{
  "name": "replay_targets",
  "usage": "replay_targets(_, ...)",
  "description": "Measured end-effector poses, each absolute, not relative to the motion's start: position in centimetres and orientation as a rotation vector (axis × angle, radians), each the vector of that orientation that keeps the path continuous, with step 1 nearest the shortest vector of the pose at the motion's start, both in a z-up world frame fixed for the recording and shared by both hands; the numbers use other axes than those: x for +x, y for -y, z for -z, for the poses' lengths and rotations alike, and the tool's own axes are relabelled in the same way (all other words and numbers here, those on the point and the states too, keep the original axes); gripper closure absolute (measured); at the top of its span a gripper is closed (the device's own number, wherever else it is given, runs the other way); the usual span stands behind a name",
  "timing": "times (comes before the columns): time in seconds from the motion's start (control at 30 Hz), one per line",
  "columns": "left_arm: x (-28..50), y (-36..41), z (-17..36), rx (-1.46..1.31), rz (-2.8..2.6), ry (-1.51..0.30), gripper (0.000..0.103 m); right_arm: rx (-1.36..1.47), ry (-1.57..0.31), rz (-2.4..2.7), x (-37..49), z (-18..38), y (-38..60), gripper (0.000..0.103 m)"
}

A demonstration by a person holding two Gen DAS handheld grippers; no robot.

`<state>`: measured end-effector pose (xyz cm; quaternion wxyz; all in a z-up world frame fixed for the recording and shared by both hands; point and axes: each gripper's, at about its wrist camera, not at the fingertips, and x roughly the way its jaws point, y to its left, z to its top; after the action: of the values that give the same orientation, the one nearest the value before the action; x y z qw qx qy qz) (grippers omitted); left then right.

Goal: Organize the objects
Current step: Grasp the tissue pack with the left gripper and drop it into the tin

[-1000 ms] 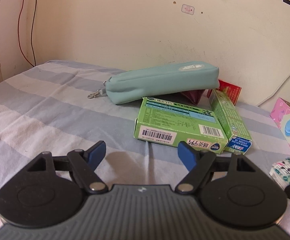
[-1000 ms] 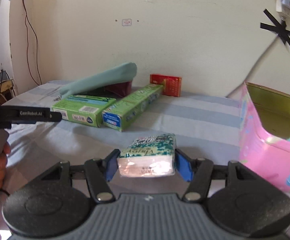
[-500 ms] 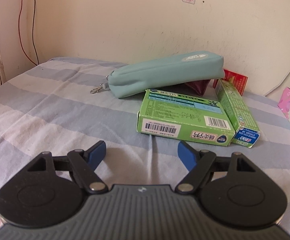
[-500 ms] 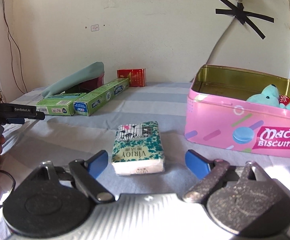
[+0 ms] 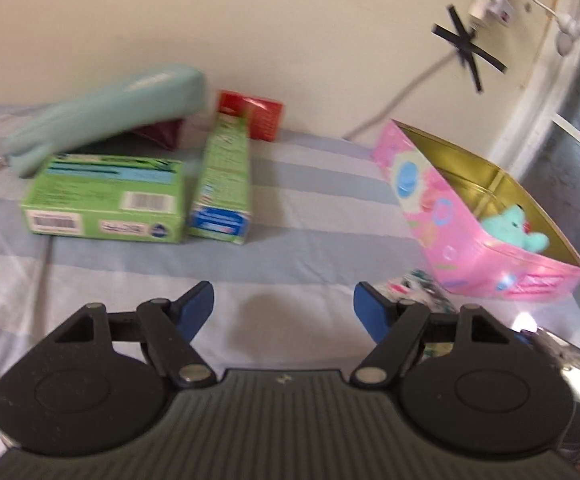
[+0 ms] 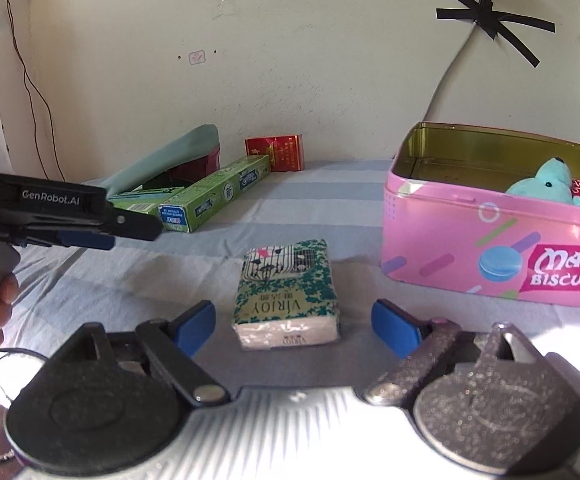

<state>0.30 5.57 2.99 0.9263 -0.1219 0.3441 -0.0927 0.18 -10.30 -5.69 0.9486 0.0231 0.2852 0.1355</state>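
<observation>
The tissue pack (image 6: 287,294) lies flat on the bed (image 6: 330,208), just left of the pink biscuit tin (image 6: 490,248). The right tongs (image 6: 294,318) have just sprung apart, released around the pack without touching it. The left tongs (image 5: 283,306) have just narrowed slightly, gaping empty left of the tin.
</observation>
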Motion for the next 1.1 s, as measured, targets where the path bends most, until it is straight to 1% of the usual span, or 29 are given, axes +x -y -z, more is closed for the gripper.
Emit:
replay_targets(0.03,0.7,-4.7,-2.9,-0.263,0.235,-0.737,0.034,0.042,-0.585,-0.275,0.2,5.7,10.2,0.016)
replay_targets(0.07,1.0,-4.0,-2.8,-0.273,0.27,-0.764,0.037,0.036,-0.59,-0.274,0.2,5.8,10.1,0.017)
replay_targets(0.13,1.8,-2.4,-2.2,-0.286,0.333,-0.81,0.038,0.025,-0.605,-0.274,0.4,5.9,9.8,0.02)
replay_targets(0.23,2.8,-0.7,-1.5,-0.283,0.362,-0.843,0.039,0.001,-0.626,-0.269,0.7,6.1,9.4,0.029)
replay_targets(0.3,2.9,0.2,-1.5,-0.268,0.378,-0.845,0.049,-0.012,-0.616,-0.262,0.5,6.1,9.2,0.045)
replay_targets(0.33,3.0,0.5,-1.5,-0.287,0.408,-0.855,0.061,-0.013,-0.609,-0.262,0.3,6.1,9.2,0.046)
replay_targets(0.4,2.8,0.9,-2.1,-0.285,0.413,-0.846,0.062,0.006,-0.594,-0.269,0.1,6.0,9.5,0.049)
replay_targets(0.47,2.3,1.4,-3.2,-0.255,0.427,-0.803,0.062,0.035,-0.555,-0.271,-0.5,5.8,10.1,0.049)
replay_targets(0.57,2.0,2.0,-5.3,-0.235,0.456,-0.727,0.062,0.043,-0.45,-0.259,-2.0,5.1,10.6,0.049)
replay_targets(0.7,2.9,3.9,-8.2,-0.221,0.517,-0.623,0.062,-0.041,-0.285,-0.171,-3.1,3.0,10.8,0.049)
replay_targets(0.8,4.6,6.3,-9.6,-0.175,0.541,-0.565,0.061,-0.038,-0.228,-0.113,-2.1,1.7,12.4,0.049)
replay_targets(0.9,7.1,8.7,-9.7,-0.13,0.546,-0.541,0.061,-0.024,-0.207,-0.056,-0.3,1.2,14.4,0.049)
replay_targets(1.1,11.0,11.9,-8.5,-0.046,0.528,-0.549,0.061,0.075,-0.295,-0.002,4.9,2.0,17.4,0.049)
